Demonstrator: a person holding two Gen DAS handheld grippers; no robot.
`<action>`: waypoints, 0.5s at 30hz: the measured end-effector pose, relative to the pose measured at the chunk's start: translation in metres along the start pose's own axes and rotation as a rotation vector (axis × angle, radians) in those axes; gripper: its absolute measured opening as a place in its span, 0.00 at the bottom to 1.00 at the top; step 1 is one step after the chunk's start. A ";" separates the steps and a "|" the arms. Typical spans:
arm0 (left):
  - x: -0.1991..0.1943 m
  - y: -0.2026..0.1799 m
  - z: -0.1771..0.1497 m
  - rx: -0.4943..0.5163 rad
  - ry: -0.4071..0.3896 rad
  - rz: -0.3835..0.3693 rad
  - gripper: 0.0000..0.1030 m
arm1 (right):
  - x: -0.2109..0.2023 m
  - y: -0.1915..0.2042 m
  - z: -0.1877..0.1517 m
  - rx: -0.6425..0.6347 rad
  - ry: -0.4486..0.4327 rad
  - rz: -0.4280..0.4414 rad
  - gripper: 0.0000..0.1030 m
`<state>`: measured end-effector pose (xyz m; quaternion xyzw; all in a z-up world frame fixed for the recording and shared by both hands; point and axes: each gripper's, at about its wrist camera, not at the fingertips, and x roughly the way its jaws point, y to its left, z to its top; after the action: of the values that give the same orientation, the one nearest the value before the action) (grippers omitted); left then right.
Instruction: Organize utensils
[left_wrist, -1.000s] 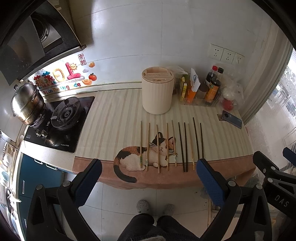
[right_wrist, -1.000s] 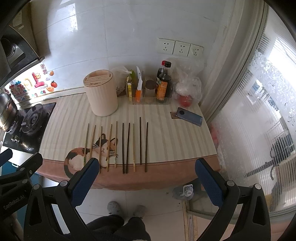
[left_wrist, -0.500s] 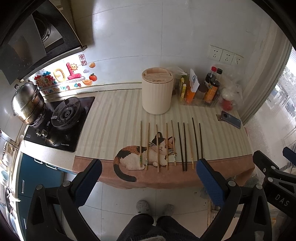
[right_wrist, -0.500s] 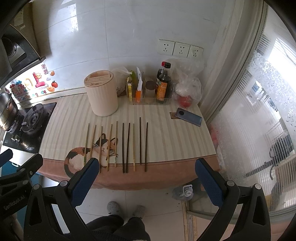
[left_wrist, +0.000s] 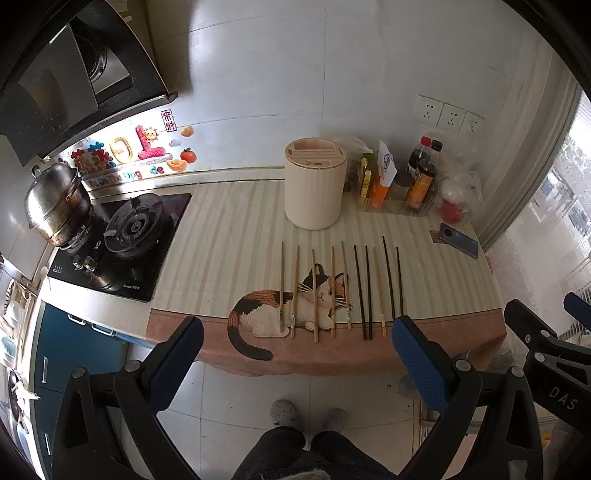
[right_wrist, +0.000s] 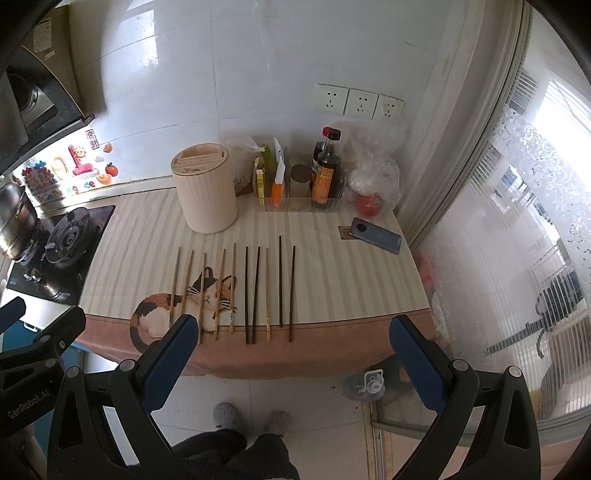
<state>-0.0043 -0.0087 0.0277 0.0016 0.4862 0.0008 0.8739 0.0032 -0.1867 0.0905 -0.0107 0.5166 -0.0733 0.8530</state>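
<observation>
Chopsticks in a row, both grippers wide and empty

Counter space is bounded by a tiled wall at the back, a gas hob (left_wrist: 122, 240) on the left and a window frame on the right. The striped mat (left_wrist: 229, 236) with a cat print covers the counter, and its pink border hangs over the front edge. Bare mat lies between the hob and the row, and again between the row and the phone (right_wrist: 376, 235).

Ten chopsticks (left_wrist: 341, 288) lie side by side, apart from each other, pointing from the front edge toward the wall: six pale wooden ones and four dark ones, with one pale stick sitting among the dark. One cream cylindrical holder (right_wrist: 204, 188) stands upright behind the row, slots in its lid. Two dark sauce bottles (right_wrist: 327, 170) stand in a clear tray at the wall.

The left gripper (left_wrist: 295, 358) and right gripper (right_wrist: 293, 354) hover side by side off the front edge, above the floor, aimed down at the counter. Each has its blue-padded fingers spread wide, grasping nothing.
</observation>
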 end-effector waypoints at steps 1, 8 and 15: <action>0.000 0.000 0.000 0.000 0.000 0.000 1.00 | -0.001 0.000 0.000 -0.001 -0.002 0.000 1.00; -0.003 0.001 0.000 0.000 -0.003 -0.002 1.00 | -0.005 0.000 -0.001 0.002 -0.008 0.004 1.00; -0.010 0.000 0.003 -0.007 -0.011 -0.001 1.00 | -0.013 0.000 -0.004 -0.001 -0.015 0.007 1.00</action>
<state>-0.0071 -0.0083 0.0378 -0.0019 0.4815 0.0021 0.8764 -0.0060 -0.1849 0.0998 -0.0098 0.5101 -0.0697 0.8572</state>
